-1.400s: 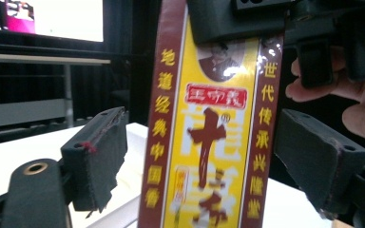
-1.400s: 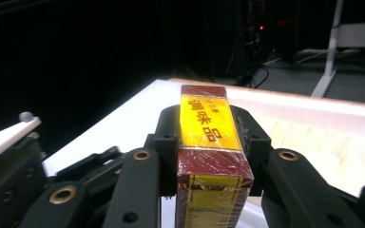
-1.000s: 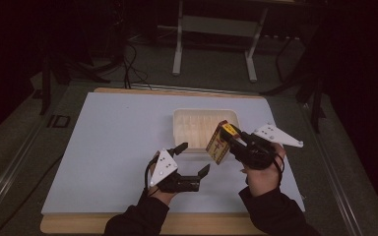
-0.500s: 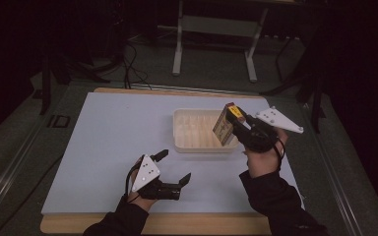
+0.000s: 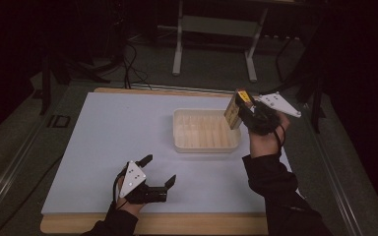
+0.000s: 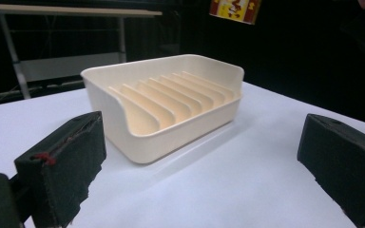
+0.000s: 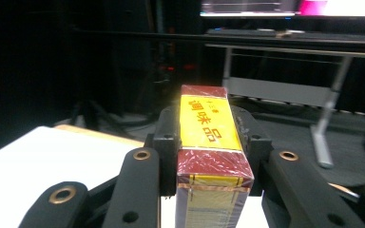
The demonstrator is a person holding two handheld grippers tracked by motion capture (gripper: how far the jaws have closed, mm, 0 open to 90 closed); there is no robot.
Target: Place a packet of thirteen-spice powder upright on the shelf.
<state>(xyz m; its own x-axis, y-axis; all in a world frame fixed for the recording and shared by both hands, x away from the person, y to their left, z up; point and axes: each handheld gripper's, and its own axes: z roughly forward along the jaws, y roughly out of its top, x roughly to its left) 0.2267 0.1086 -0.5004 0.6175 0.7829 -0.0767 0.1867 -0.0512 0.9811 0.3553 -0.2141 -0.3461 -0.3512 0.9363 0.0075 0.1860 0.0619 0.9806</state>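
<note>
Gripper on my right hand (image 5: 240, 103) is clamped on a small box (image 5: 233, 109), its two black jaws pressed against the box's flat sides, as the right gripper view shows, where the box (image 7: 211, 156) stands between them with a yellow label and dark red ends; I hold it in the air above the right end of the cream slotted tray (image 5: 179, 142), tilted, and clear of the tray as far as I can judge from the high view; so the pick-up is done, I reckon, and the carry is nearly over; what is left is to bring the box down, line it up with one of the slots between the ribs and let go; the tray (image 6: 164, 137) looks bare in the left gripper view, every slot free, with the box (image 6: 234, 9) hanging high above its far end; my left gripper (image 5: 158, 170) rests low over the white bench (image 5: 88, 142) near its front edge, jaws spread wide and holding nothing, well apart from the tray; it has no part in the work yet, though it could steady the tray if the box catches on a rib.
</note>
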